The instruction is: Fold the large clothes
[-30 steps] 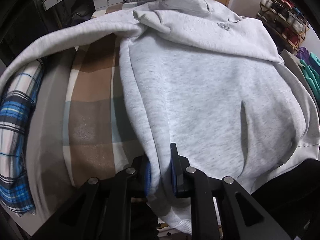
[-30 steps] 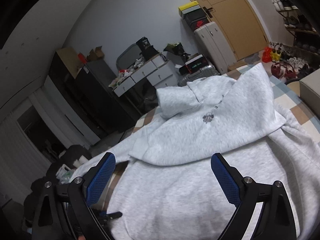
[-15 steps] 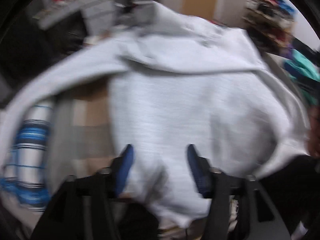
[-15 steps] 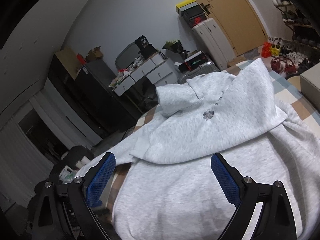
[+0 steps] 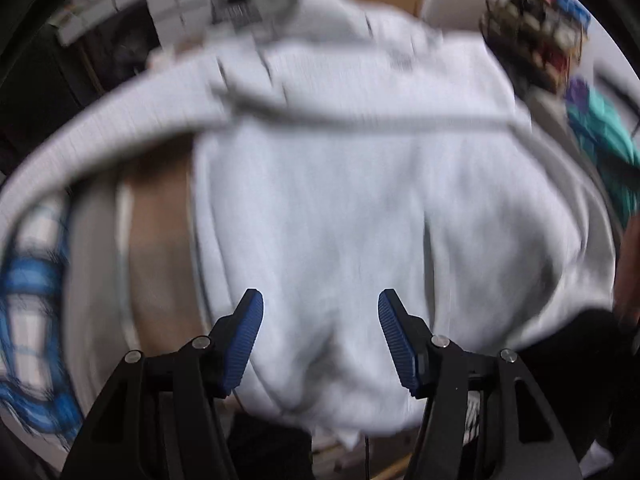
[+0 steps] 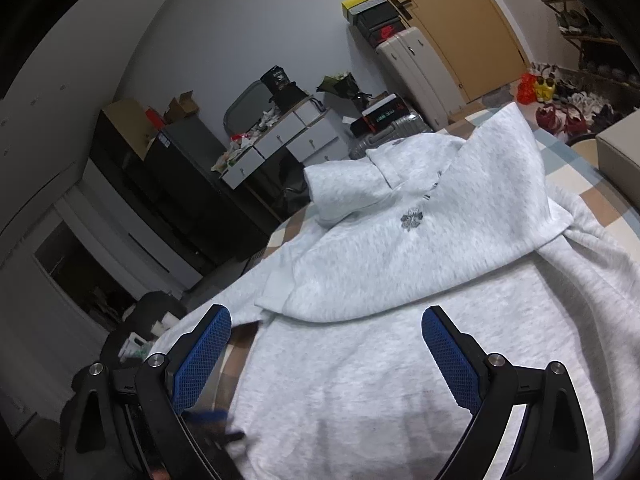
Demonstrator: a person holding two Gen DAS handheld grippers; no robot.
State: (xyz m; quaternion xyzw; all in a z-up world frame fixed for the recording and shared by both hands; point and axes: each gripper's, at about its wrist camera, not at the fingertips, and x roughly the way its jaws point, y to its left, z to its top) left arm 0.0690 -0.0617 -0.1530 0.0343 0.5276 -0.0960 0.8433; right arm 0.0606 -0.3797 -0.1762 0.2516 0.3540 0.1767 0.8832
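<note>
A large light grey hoodie (image 5: pixel 320 200) lies spread on a checked bed cover (image 5: pixel 156 216), its upper part with a small dark emblem (image 6: pixel 411 220) folded down over the body. My left gripper (image 5: pixel 320 312) is open and empty above the hoodie's near hem; that view is blurred. My right gripper (image 6: pixel 326 340) is open and empty, held over the hoodie's body (image 6: pixel 360 360). One sleeve (image 5: pixel 100 136) runs off to the left.
A blue plaid cloth (image 5: pixel 28 280) lies at the bed's left edge. Drawers (image 6: pixel 280 140), a suitcase (image 6: pixel 416 68) and dark cabinets (image 6: pixel 168 184) stand beyond the bed. A shoe rack (image 5: pixel 536 28) and teal clothing (image 5: pixel 604 148) are at the right.
My left gripper has let go of the hoodie's hem, opened wide and shifted to the right over the garment. My right gripper stays open and has barely moved.
</note>
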